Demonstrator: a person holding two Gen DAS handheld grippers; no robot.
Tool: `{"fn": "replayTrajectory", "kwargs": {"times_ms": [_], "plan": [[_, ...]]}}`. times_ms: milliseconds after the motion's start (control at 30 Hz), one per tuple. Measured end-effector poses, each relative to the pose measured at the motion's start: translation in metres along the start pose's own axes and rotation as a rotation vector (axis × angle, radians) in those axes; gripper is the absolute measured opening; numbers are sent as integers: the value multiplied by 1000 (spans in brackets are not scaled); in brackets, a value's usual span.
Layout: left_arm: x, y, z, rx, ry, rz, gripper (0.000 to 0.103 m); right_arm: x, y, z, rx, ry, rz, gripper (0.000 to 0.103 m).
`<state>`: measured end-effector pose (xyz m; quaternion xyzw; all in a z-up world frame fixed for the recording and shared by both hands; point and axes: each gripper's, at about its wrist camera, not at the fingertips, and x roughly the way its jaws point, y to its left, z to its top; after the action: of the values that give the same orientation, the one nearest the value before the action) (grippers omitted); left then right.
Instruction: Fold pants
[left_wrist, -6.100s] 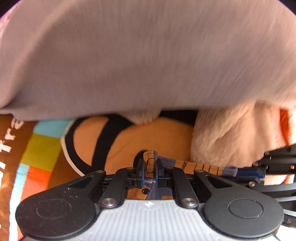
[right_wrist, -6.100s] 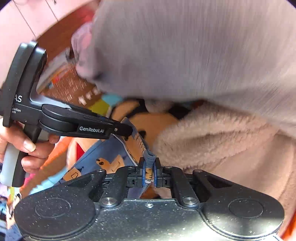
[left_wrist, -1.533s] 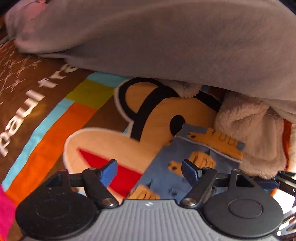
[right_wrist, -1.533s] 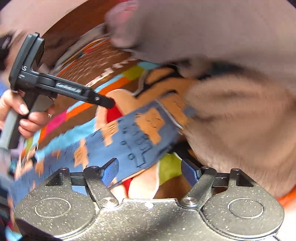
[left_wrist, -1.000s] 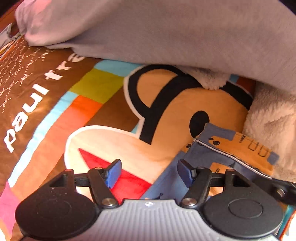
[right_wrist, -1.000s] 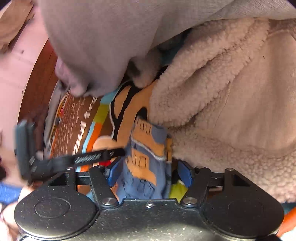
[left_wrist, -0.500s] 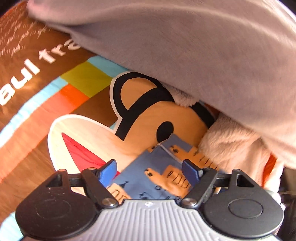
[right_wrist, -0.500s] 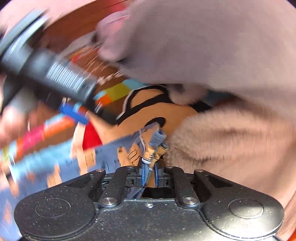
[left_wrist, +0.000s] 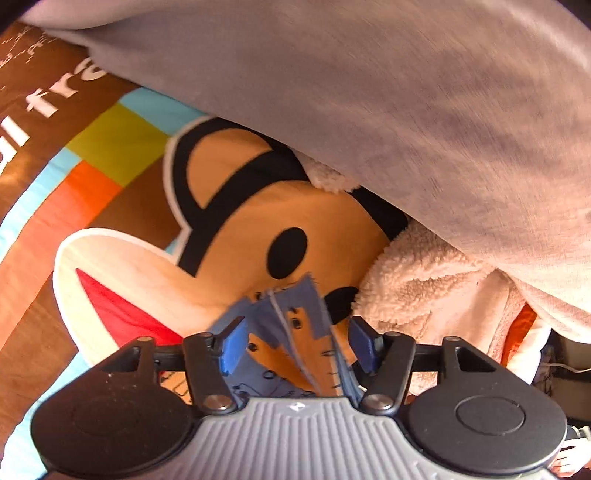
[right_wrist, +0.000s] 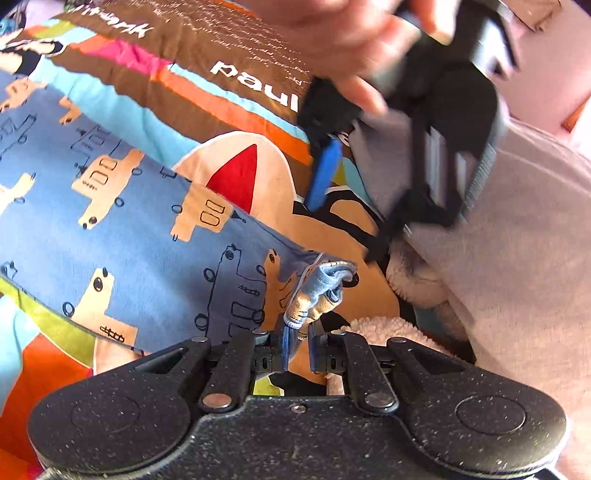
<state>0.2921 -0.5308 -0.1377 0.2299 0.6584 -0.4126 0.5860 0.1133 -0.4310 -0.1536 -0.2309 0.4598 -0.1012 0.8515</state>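
Note:
The pants (right_wrist: 110, 206) are blue cotton with tan animal prints and lie spread over a colourful cartoon blanket (right_wrist: 236, 173). My right gripper (right_wrist: 297, 347) is shut on a bunched corner of the pants' hem. In the left wrist view my left gripper (left_wrist: 299, 343) is open, its blue pads on either side of a raised edge of the pants (left_wrist: 291, 332) without pinching it. The left gripper also shows in the right wrist view (right_wrist: 424, 122), blurred, held by a hand above the blanket.
A large grey garment (left_wrist: 406, 110) hangs over the far side. A cream fleece garment (left_wrist: 424, 291) lies to the right of the pants. The blanket (left_wrist: 110, 206) carries a cartoon face and white lettering.
My right gripper closed on the pants' hem corner and has swung to look across the spread pants. My left gripper moved in, so the pants' edge now stands between its open pads.

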Motion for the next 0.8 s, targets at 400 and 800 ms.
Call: {"fn": "replayTrajectory", "kwargs": {"times_ms": [400,800], "plan": [[41,-48,12,108,128,289,35,-2,10,1,-38,-6,-6,10],[20,-5,-11,-126,39,128,6,3,-3,1,32,-11,0,15]]}}
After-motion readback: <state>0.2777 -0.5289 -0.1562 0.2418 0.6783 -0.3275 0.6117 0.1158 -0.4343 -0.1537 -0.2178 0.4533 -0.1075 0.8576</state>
